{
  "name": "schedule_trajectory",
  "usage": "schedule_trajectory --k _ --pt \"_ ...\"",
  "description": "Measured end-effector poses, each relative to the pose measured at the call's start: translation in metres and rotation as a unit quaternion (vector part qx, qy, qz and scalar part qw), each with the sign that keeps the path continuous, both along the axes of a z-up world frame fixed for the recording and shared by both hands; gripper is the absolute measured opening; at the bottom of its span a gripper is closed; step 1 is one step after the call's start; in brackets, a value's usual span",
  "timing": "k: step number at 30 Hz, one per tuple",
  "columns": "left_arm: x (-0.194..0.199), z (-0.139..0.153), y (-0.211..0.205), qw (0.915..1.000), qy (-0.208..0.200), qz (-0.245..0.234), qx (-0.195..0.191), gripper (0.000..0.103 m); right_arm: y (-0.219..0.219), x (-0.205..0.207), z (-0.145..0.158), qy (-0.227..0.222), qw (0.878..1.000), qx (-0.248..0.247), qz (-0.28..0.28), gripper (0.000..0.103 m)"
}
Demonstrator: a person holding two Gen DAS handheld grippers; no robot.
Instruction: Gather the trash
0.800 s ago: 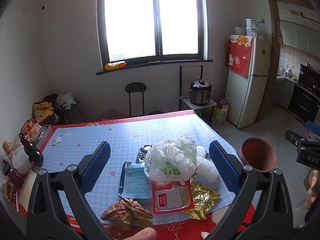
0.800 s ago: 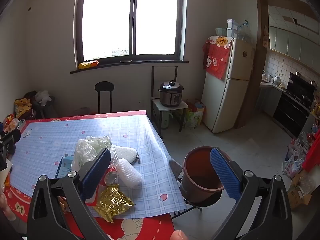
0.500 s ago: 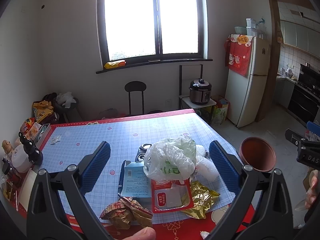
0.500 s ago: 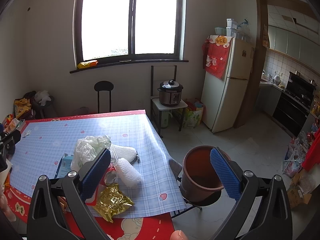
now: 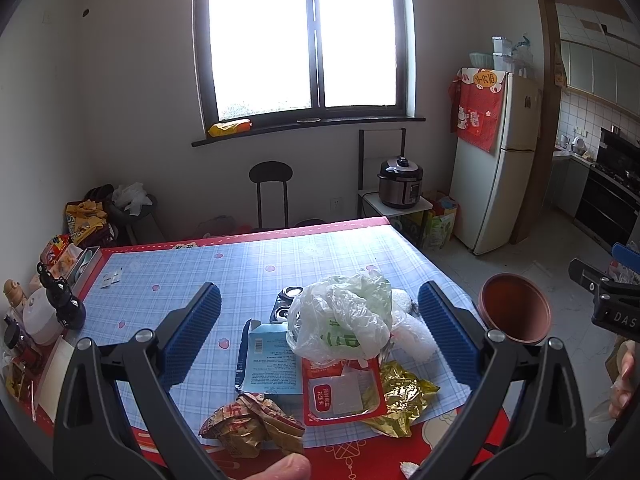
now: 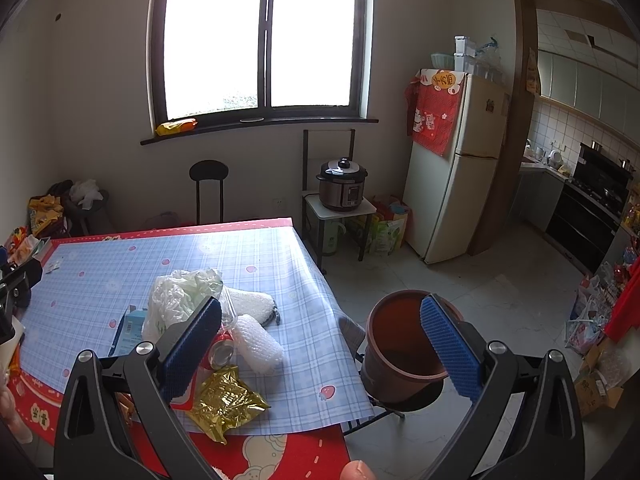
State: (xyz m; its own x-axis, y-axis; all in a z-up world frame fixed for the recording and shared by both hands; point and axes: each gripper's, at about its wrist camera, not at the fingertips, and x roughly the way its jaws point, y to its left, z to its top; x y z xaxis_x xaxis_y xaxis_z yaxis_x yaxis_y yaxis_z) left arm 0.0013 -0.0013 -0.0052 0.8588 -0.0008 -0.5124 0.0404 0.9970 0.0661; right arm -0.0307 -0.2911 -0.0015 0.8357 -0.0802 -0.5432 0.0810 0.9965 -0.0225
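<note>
On the table (image 5: 240, 264), near its front edge, the trash lies in one heap, and your left gripper (image 5: 318, 334) hangs above it with both fingers spread wide, holding nothing. Between the blue pads you see a white plastic bag (image 5: 340, 320) on top, a pale blue packet (image 5: 270, 360) just left of it, a red tray (image 5: 340, 392) in front, a gold wrapper (image 5: 404, 392) at the right and a crumpled brown wrapper (image 5: 252, 424) nearest you. A bubble-wrap roll (image 5: 412, 336) lies against the bag's right side.

Your right gripper (image 6: 320, 344) is also wide open and empty, held over the table's right corner. Its left finger (image 6: 192, 344) stands in front of the bag (image 6: 176, 300) and a can (image 6: 220, 354) lying on its side; the gold wrapper (image 6: 224, 402) lies just below. Its right finger (image 6: 448, 344) shows in front of the brown bin (image 6: 400, 344), which stands on a stool beside the table, off its right edge. The bin's inside looks bare as far as you can see. From the left camera the bin (image 5: 516, 308) sits well right of the heap.
</note>
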Motion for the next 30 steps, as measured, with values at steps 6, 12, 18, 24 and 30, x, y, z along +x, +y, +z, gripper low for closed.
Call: schedule_trajectory --k 6,12,18,24,30 --pt "-0.001 -0.001 0.002 1.0 0.001 0.0 -0.002 0.097 0.0 0.0 0.0 0.001 1.0 0.0 0.001 0.098" --pt "0.003 -0.003 -0.001 0.9999 0.013 0.008 -0.004 0.097 -0.001 0.001 -0.003 0.004 1.0 0.001 -0.001 0.098" --pt "0.013 -0.01 0.008 0.9995 0.029 0.012 -0.009 0.097 -0.001 0.008 -0.007 0.016 1.0 0.009 -0.001 0.098" --pt "0.02 -0.021 0.057 0.9963 0.037 0.002 -0.077 0.097 0.01 0.025 -0.024 0.026 0.999 0.029 0.035 0.098" --pt "0.012 -0.046 0.127 0.9944 0.028 0.066 -0.078 0.097 0.04 0.044 -0.06 0.061 0.994 0.046 0.079 0.098"
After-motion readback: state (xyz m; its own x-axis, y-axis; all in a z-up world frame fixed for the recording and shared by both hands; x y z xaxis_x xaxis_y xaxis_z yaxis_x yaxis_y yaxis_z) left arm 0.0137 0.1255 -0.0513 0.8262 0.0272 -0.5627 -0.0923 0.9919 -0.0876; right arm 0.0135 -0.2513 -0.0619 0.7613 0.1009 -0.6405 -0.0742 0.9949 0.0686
